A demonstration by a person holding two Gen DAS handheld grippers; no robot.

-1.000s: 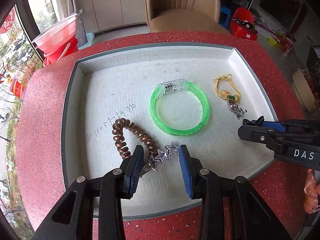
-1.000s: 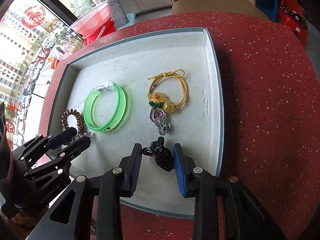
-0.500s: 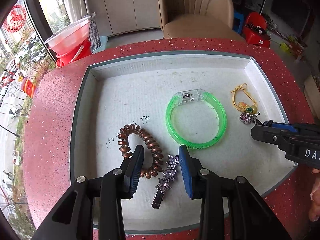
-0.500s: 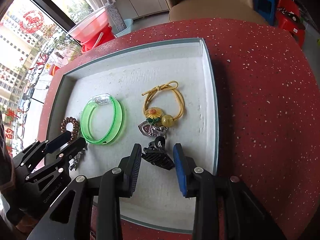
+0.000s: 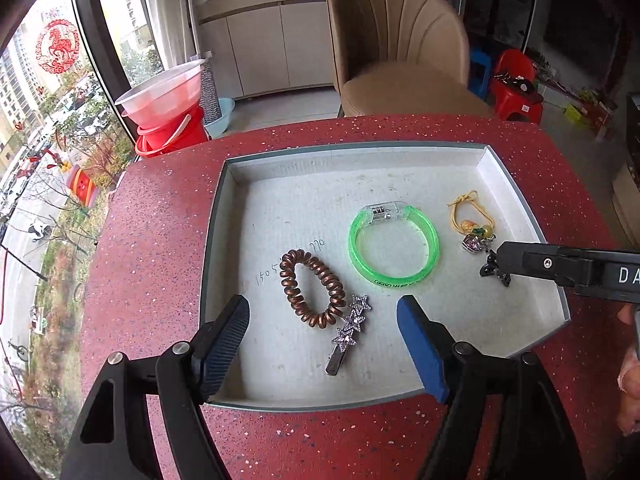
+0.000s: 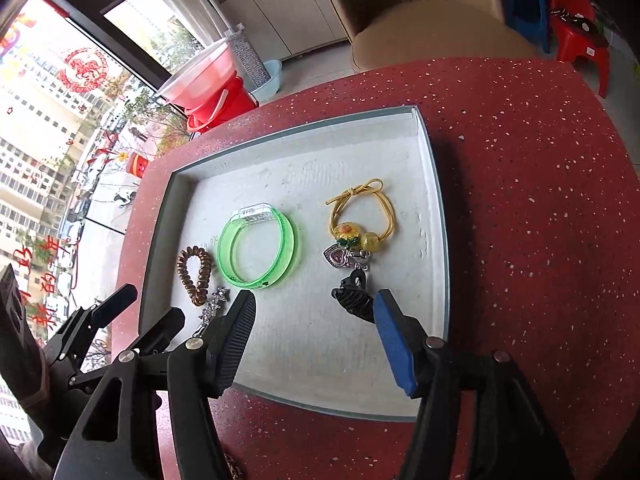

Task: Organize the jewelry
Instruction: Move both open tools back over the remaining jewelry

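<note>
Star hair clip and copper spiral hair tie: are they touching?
Touching. The left wrist view shows the star hair clip with its top star lying against the lower right coils of the copper spiral hair tie.

A red speckled table (image 5: 152, 240) stands by a tall window (image 5: 48, 128) with daylight and a red paper cutting (image 5: 56, 46); behind it are a tan chair (image 5: 396, 40), pale cabinets (image 5: 272, 44), red buckets (image 5: 168, 128) and a red stool (image 5: 516, 80)

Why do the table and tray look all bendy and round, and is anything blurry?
Left wrist view: the fisheye lens bows the tray edges and rounds the red table; the green bangle stays sharp. Right wrist view: same bending, the window glares bright white, and the yellow hair tie looks crisp.
</note>
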